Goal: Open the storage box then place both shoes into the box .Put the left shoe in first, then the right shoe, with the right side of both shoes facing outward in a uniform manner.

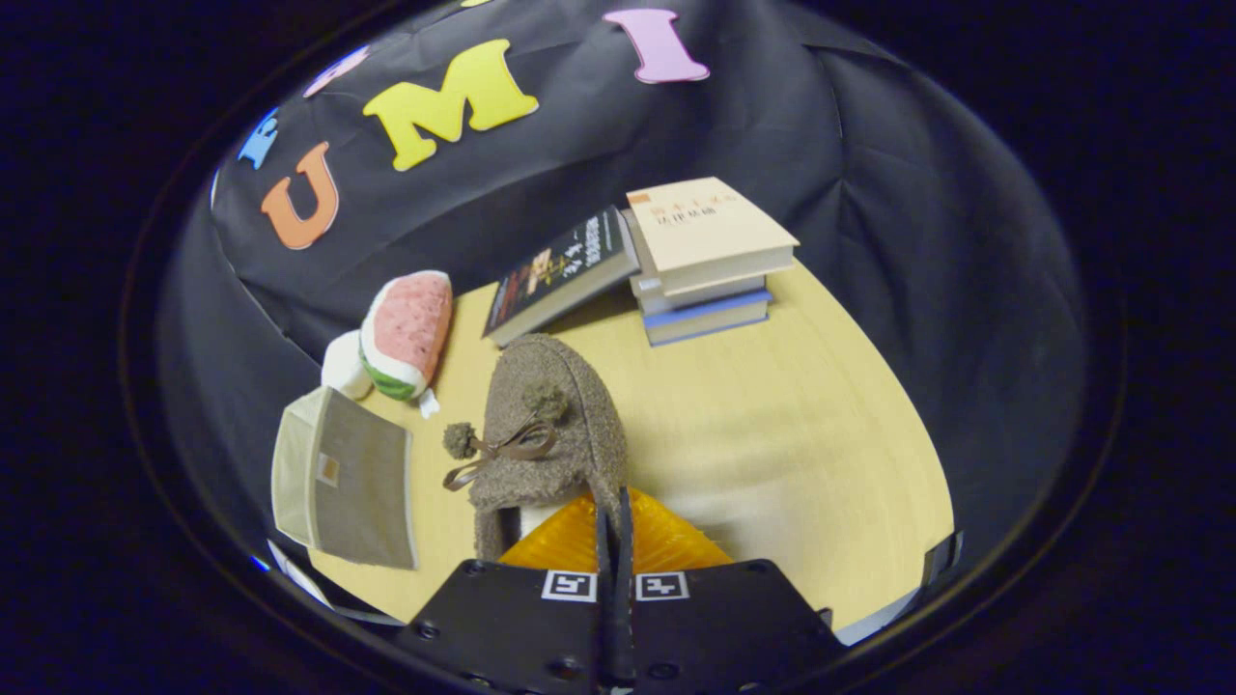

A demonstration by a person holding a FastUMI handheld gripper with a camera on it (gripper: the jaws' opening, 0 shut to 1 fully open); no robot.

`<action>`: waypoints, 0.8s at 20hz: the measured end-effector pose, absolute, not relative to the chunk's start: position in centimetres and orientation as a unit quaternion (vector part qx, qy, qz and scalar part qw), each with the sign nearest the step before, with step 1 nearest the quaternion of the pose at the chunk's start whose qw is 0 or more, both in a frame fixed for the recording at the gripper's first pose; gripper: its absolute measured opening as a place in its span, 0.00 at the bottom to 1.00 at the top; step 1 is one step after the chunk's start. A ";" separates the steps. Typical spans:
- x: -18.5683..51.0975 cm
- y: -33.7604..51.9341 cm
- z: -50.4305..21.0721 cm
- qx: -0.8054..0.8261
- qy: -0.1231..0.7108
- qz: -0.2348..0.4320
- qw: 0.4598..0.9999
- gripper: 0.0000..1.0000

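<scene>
A brown fuzzy shoe (552, 425) with two pom-poms and a brown bow points its toe away from me, toward the books. My gripper (614, 519) is shut on the right side of its collar, and the rim of the shoe runs down between the two fingers. The shoe appears raised over the wooden table (801, 434). To the left of the shoe stands the grey-and-beige fabric storage box (343, 478), near the table's front edge. I cannot tell whether its lid is open. The heel of the shoe is hidden behind my fingers.
A watermelon-slice plush (410, 333) and a small white item (344, 365) lie beyond the box. A dark book (560, 275) leans on a stack of books (710, 261) at the back of the table. Black cloth walls the booth.
</scene>
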State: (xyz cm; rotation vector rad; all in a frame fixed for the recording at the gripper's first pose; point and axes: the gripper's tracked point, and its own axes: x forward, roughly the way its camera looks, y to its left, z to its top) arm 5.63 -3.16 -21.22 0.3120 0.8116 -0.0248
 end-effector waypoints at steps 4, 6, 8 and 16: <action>5.5 5.8 -15.4 0.163 0.367 0.002 0.916 0.00; 5.8 10.9 -13.0 0.160 0.355 0.014 0.921 0.00; 6.3 16.1 -11.6 0.152 0.348 0.022 0.925 0.00; 7.1 32.9 -16.4 0.135 0.398 0.030 0.907 0.00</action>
